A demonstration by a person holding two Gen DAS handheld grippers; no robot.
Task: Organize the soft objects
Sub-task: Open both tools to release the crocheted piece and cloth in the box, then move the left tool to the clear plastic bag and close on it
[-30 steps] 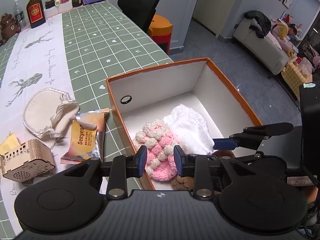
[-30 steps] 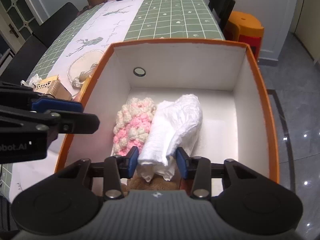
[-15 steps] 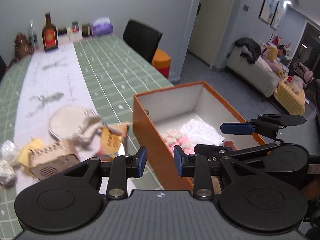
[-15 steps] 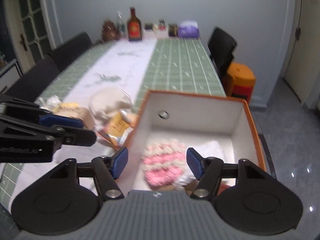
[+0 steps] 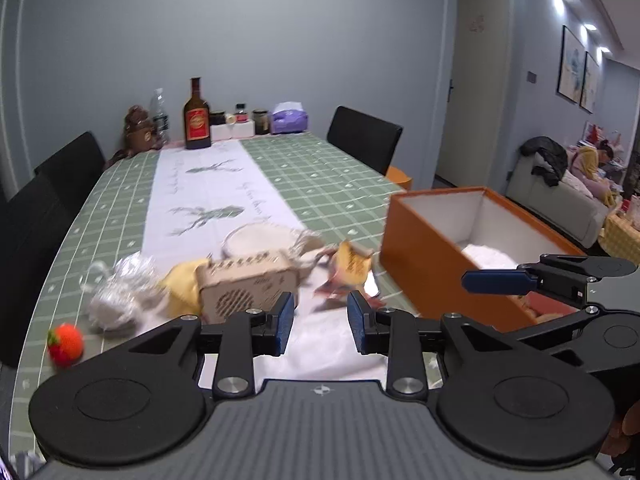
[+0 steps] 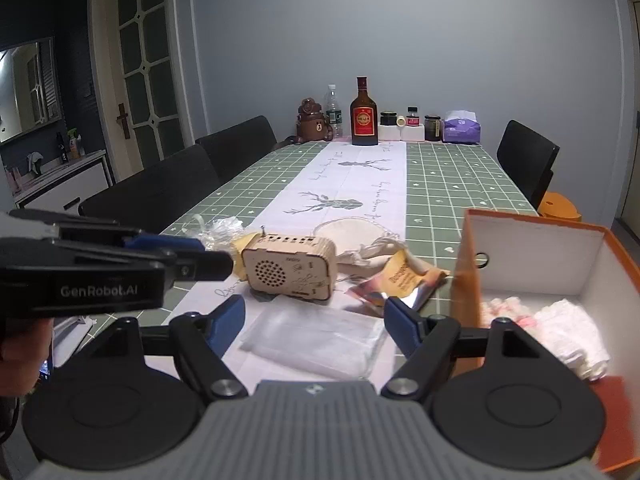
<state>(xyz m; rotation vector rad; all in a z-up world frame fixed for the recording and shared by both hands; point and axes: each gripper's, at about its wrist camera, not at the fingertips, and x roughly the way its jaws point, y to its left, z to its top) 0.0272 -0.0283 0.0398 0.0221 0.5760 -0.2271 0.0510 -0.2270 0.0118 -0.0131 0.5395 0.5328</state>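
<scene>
While both grippers hang above the near end, the long table (image 6: 452,176) with its green checked cloth and white deer runner fills a grey-walled room, black chairs (image 6: 160,192) along its sides. Far end: brown bottle (image 6: 363,114), jars, purple tissue pack (image 6: 461,126). Only the left view shows a sofa (image 5: 560,200) off to the side and a small red strawberry-like ball (image 5: 65,344) near the table edge. Only the right view shows a glazed door (image 6: 144,64) and a clear plastic bag (image 6: 316,336) lying flat between that gripper's fingers. Orange box (image 6: 466,280), open top, white inside, sits at the table's right corner; in it a pink-and-white knitted piece (image 6: 506,308) beside a white cloth (image 6: 568,328). Left of the box: snack packet (image 6: 402,276), round white pouch (image 6: 348,232), wooden speaker box (image 6: 290,266), crumpled plastic (image 5: 120,292). Left gripper (image 5: 319,322): jaws a narrow gap apart, holding nothing. Right gripper (image 6: 315,322): jaws wide, holding nothing.
</scene>
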